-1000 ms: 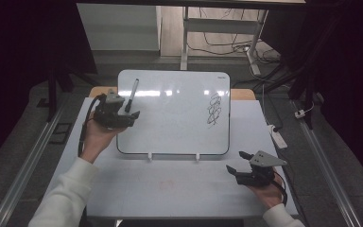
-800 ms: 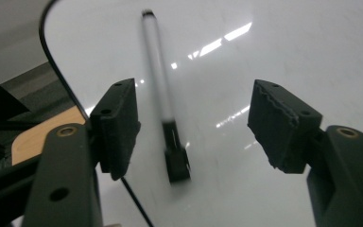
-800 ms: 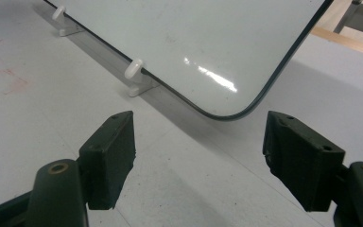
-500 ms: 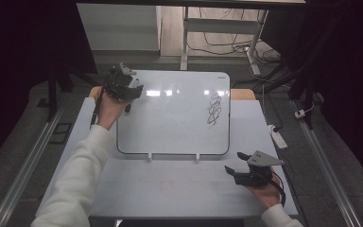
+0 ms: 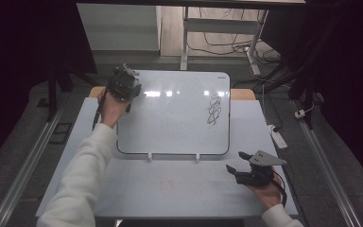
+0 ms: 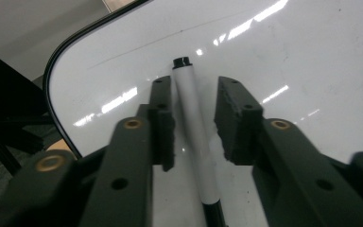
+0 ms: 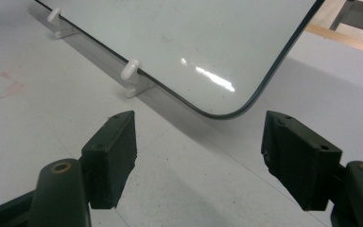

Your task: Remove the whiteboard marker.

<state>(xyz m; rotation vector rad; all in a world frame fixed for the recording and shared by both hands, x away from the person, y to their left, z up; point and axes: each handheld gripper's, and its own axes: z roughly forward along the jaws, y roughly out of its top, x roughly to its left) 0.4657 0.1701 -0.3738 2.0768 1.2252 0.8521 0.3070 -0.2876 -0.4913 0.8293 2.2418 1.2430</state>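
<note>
In the lower right of the high view my right gripper (image 5: 234, 171) rests on the grey table (image 5: 170, 189), its jaws spread wide with nothing between them. In its own view the two black pads stand far apart at the bottom of the frame, bare table under them, and the rounded near corner of the whiteboard (image 7: 184, 52) fills the upper part, sitting on a rail with two small white clips (image 7: 132, 68) at its lower edge.

Farther up, in the middle of the high view, the whiteboard (image 5: 175, 118) lies flat on the table, a black scribble (image 5: 213, 109) toward its right side.

At the upper left corner of the board my left gripper (image 5: 123, 86) is held out at the end of my white sleeve (image 5: 82, 179). In its own view the marker (image 6: 194, 137), white barrel with a black end pointing to the top of the frame, lies on the board between my jaws. They have just been closing in on it and now stand narrow: the left pad looks to be against the barrel, while a thin gap shows at the right pad, so I am not yet clamped on it. The board's black rounded edge curves through the upper left of that frame.
</note>
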